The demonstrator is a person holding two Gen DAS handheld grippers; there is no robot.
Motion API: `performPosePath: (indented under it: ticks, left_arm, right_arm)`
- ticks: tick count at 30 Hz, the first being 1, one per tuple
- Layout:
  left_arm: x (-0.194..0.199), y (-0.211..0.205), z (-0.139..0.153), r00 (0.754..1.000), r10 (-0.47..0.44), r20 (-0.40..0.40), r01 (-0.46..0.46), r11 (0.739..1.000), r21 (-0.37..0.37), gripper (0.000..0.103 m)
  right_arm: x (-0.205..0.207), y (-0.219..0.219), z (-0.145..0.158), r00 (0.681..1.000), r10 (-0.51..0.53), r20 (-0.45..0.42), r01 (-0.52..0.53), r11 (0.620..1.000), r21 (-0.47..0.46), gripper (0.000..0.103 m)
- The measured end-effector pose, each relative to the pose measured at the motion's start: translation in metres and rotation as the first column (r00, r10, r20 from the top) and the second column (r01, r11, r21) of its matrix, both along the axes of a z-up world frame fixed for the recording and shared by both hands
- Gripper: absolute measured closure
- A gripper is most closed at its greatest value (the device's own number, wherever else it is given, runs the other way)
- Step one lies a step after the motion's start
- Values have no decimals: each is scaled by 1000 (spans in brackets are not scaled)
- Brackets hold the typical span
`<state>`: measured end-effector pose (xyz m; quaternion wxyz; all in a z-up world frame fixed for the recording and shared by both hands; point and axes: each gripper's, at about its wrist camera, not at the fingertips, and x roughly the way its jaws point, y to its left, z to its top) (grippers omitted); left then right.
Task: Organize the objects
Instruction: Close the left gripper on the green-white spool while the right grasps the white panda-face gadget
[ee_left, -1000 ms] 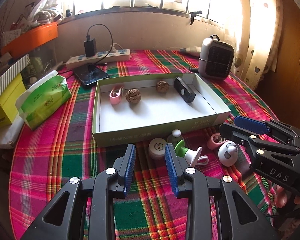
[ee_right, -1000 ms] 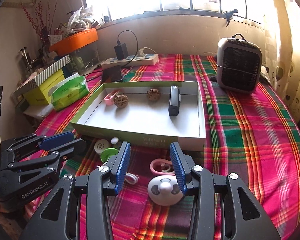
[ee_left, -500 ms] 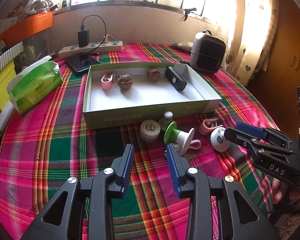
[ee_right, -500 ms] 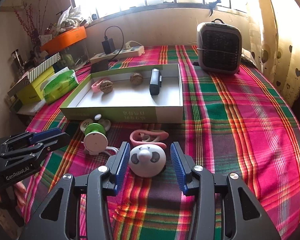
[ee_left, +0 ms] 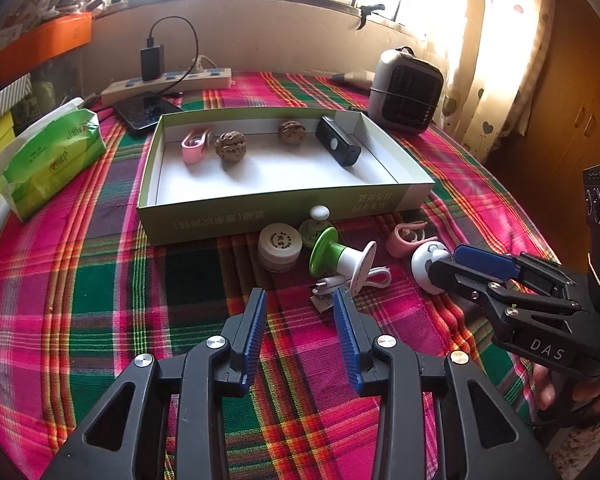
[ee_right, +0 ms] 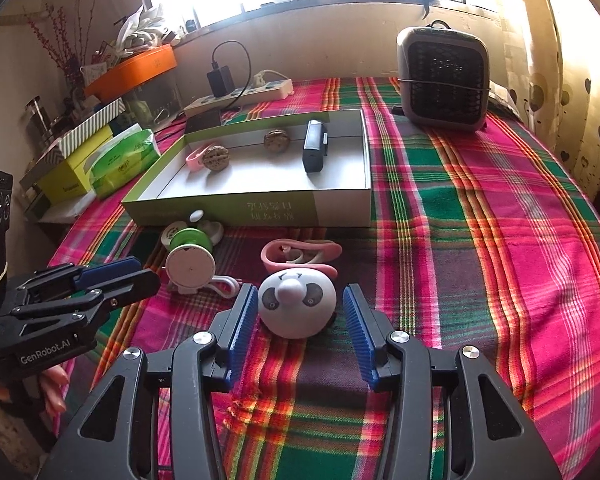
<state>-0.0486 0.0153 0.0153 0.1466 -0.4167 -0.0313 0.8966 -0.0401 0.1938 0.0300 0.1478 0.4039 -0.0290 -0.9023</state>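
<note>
We're at a round table under a plaid cloth point(ee_right: 480, 208) of pink, green and red, sunlight pouring through the window along the far wall. At twelve o'clock on the cloth sits the shallow green box point(ee_left: 276, 216), already holding a pink clip point(ee_left: 194, 148), two walnuts point(ee_left: 230, 147), and a black device point(ee_left: 337, 146). Beyond it, at eleven o'clock, a power strip point(ee_left: 168, 84) with a charger plugged in; at one o'clock, a small grey heater point(ee_right: 444, 84). Off at nine o'clock, a green tissue pack point(ee_left: 50, 160) and a yellow box beside it.

Now the action: the right gripper point(ee_right: 300, 320) is low over the cloth, jaws opening, with the white panda toy point(ee_right: 296, 308) between the blue pads but a gap showing on both sides, so nothing gripped. Just behind the panda lies another pink clip point(ee_right: 300, 254).

The left gripper point(ee_left: 300, 322) is opening too, only cloth between its jaws. Ahead of it, near the box's front wall, a green-and-white suction holder point(ee_left: 340, 258) on its side, a white cable point(ee_left: 376, 280), and a round white cap point(ee_left: 280, 246).
</note>
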Motion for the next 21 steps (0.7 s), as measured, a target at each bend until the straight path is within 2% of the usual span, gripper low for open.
performPosePath:
  ticks: [2, 3, 13, 21]
  left_arm:
    - [-1, 1, 1, 1000, -2, -2, 2, 1000, 1, 68]
    - [-1, 1, 2, 1000, -3, -4, 3, 1000, 1, 67]
    - [-1, 12, 11, 999, -38, -7, 38, 999, 4, 66]
    - [-8, 19, 12, 998, -56, -1, 56, 998, -16, 65]
  right_arm:
    - [0, -3, -1, 1000, 12, 2, -12, 1000, 9, 48]
    - [-1, -5, -1, 1000, 19, 4, -19, 1000, 13, 48]
    - [-8, -14, -10, 999, 25, 33, -29, 992, 124, 48]
    - [-10, -9, -10, 999, 21, 39, -26, 991, 128, 48]
